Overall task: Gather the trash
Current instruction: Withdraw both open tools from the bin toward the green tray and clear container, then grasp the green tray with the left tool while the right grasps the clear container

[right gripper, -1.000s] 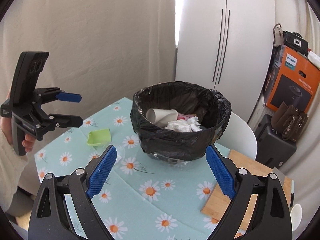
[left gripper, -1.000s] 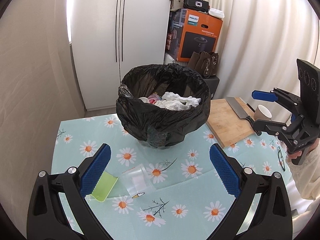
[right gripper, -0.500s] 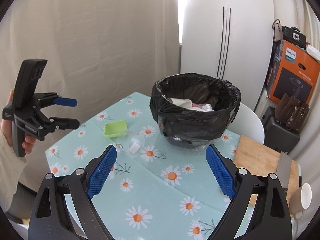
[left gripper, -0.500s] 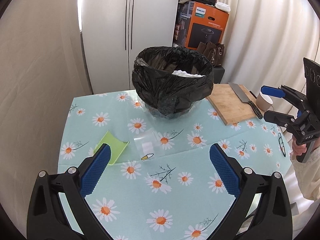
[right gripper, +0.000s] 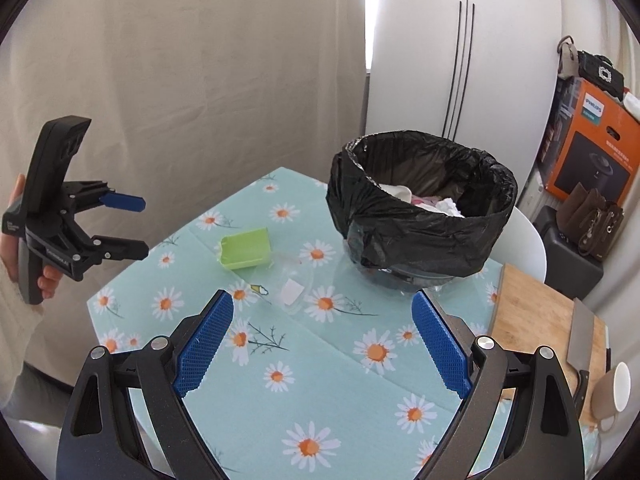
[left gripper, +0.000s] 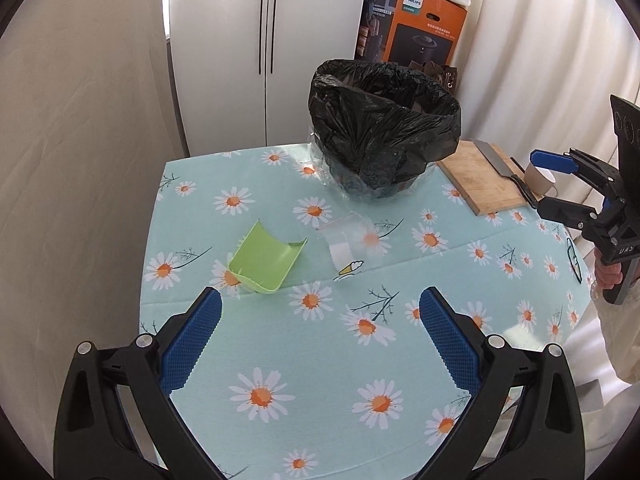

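You've pulled both grippers back from the black-lined trash bin point(left gripper: 384, 136). The left gripper point(left gripper: 320, 340) and right gripper point(right gripper: 322, 350) hang open and empty, so the green plastic tray point(left gripper: 266, 258) and clear plastic wrapper point(left gripper: 352, 240), near-left of the bin, come next.

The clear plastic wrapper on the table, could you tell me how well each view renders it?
Left wrist view: the clear plastic wrapper is faint, mostly edge glints over the daisy-print tablecloth. Right wrist view: its white label stands out, the film nearly invisible. Both are sharp, fisheye-bent.
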Available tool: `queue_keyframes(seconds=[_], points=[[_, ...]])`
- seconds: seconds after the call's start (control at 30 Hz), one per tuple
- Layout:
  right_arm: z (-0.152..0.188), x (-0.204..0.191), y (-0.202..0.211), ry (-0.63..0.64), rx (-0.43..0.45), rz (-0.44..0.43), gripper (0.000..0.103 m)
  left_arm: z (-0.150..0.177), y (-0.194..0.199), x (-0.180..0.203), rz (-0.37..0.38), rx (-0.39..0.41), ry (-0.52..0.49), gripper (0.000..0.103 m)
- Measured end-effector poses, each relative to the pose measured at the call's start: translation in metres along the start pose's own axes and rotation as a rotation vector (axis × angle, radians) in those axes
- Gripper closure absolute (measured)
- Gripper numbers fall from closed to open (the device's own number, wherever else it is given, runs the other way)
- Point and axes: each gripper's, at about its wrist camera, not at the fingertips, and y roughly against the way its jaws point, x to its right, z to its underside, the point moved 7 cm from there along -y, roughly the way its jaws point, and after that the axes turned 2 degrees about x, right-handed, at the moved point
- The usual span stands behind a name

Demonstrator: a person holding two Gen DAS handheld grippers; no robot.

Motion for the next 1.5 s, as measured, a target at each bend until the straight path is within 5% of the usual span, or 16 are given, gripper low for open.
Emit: queue_keyframes(seconds=[0.13, 0.57, 0.9, 1.17, 1.23, 1.27, 1.5], points=[[0.000, -0.010, -0.016, 0.003, -0.042, 0.036, 0.017, -0.002, -0.011, -0.015, 0.076, -0.018, -0.035, 0.006], [-0.005, -0.030, -0.061, -0.068, -0.137, 0.156, 0.017, 0.000, -0.091, -0.053, 0.153, -0.154, -0.183, 0.006], [0.002, -0.038, -0.088, -0.116, -0.240, 0.201, 0.017, 0.005, -0.151, -0.052, 0.248, -0.236, -0.238, 0.006], [0.014, -0.039, -0.114, -0.188, -0.306, 0.209, 0.017, 0.013, -0.187, -0.059, 0.216, -0.276, -0.294, 0.006], [0.015, -0.040, -0.121, -0.196, -0.315, 0.206, 0.017, 0.015, -0.191, -0.061, 0.224, -0.284, -0.299, 0.012], [0.015, -0.041, -0.125, -0.201, -0.318, 0.203, 0.017, 0.015, -0.191, -0.061, 0.250, -0.290, -0.296, 0.036], [0.008, -0.047, -0.155, -0.241, -0.329, 0.172, 0.017, 0.009, -0.175, -0.080, 0.242, -0.274, -0.278, 0.036]])
